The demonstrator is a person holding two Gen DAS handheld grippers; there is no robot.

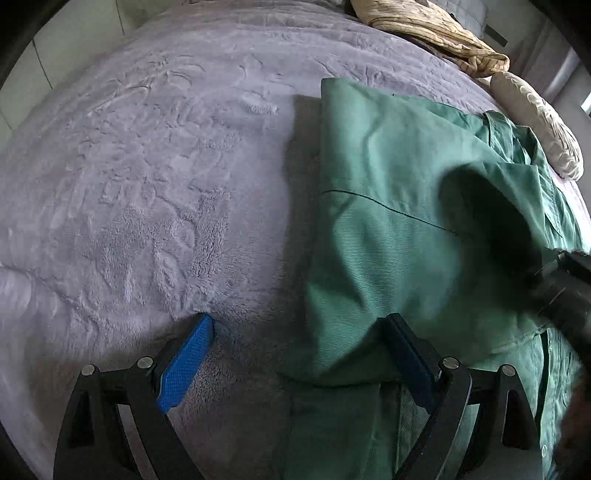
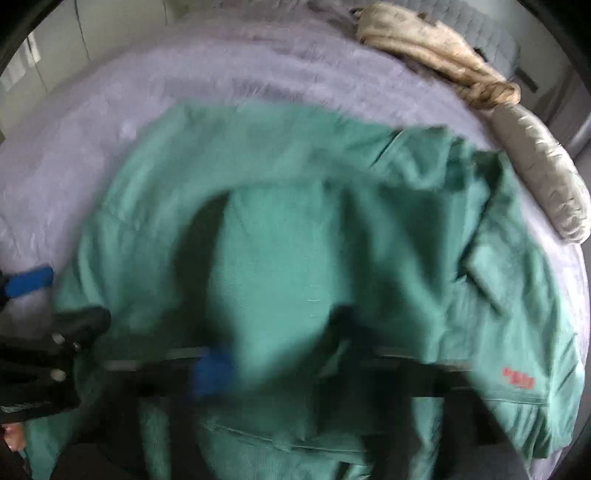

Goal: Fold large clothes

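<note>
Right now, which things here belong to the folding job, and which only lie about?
Job:
green garment
left gripper, open beside its edge
right gripper, blurred

Lying about:
beige bundle
pale bundle
purple blanket underneath

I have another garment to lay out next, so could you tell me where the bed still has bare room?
The widest free patch is the grey fleece blanket left of the green jacket, running up to the far edge. The right side is crowded: the jacket reaches the cream pillow, and a beige striped cloth fills the far right corner.
</note>
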